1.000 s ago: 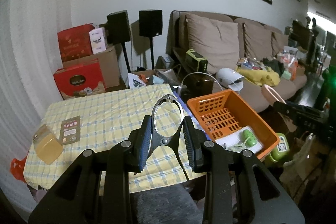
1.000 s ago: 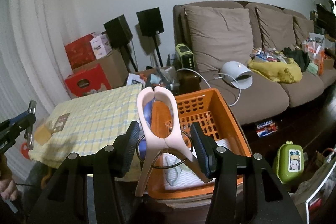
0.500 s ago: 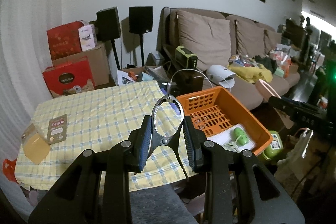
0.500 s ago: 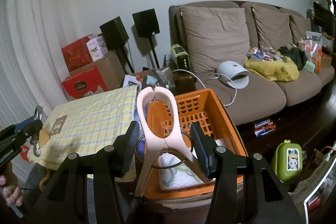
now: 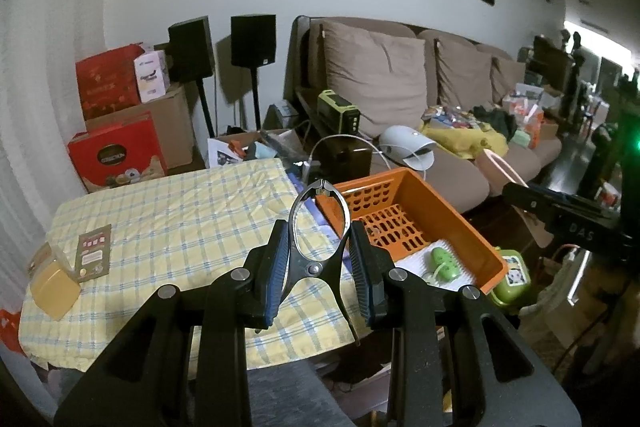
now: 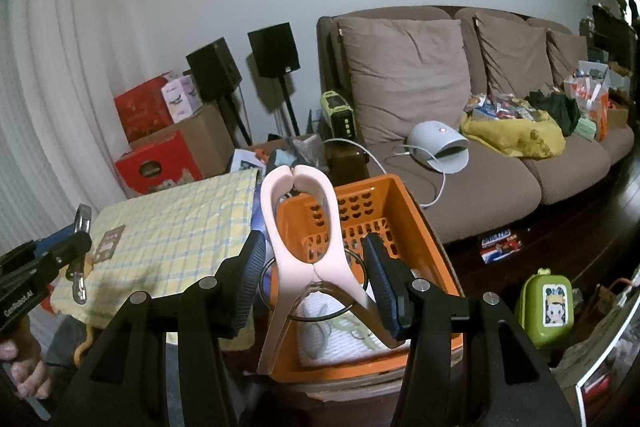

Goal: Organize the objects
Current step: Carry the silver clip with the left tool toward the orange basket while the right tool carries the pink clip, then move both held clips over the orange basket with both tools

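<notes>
Beside the orange basket, left jaws pinch a metal clip, right jaws a pink clip.

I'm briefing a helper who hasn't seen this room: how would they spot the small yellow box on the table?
Find the table under the yellow checked tablecloth, left of the orange basket. Go to its near-left corner, where a brown printed card lies flat. The yellow box sits just left of that card; it is the only raised, blocky thing on the cloth, plain pale yellow with a clear lid.
</notes>
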The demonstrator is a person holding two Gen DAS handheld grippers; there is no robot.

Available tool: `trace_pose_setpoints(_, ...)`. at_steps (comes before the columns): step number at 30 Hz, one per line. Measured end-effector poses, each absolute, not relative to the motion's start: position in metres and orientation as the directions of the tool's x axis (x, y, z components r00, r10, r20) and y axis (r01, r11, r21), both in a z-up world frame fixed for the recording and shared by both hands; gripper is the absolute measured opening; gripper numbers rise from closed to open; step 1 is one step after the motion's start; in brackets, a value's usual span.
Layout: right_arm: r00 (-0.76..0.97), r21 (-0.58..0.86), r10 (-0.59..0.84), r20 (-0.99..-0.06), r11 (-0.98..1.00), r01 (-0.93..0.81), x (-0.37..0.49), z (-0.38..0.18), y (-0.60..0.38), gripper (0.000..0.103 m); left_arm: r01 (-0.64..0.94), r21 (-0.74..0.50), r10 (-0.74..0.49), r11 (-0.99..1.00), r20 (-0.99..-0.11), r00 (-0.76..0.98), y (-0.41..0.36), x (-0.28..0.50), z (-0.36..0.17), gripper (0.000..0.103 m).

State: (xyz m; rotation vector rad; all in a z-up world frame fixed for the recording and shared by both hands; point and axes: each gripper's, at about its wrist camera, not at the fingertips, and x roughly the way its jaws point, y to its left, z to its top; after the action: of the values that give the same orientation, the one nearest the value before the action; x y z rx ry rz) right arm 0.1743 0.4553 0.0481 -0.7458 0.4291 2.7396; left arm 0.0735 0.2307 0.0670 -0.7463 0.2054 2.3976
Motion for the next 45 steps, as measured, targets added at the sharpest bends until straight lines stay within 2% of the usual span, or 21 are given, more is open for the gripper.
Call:
trace_pose_setpoints(28, -0.819, 0.199, 0.232, -0.525, -0.902, -0.383, 0.18, 0.048, 0.471, 0.052, -0.652, -0.046, 0.558, -0.756, -0.566, -0.607, 0.273, 0.08, 0.067, 0.028)
trace_pose_setpoints(45, -0.81, 0.197, 0.263, -0.524, -0.888, -0.416, 0.187, 0.045, 0.484, 0.052, -0.652, -0.067, 0.553, -0.755, -0.598, -0.579, 0.289, 0.074, 0.058, 0.028)
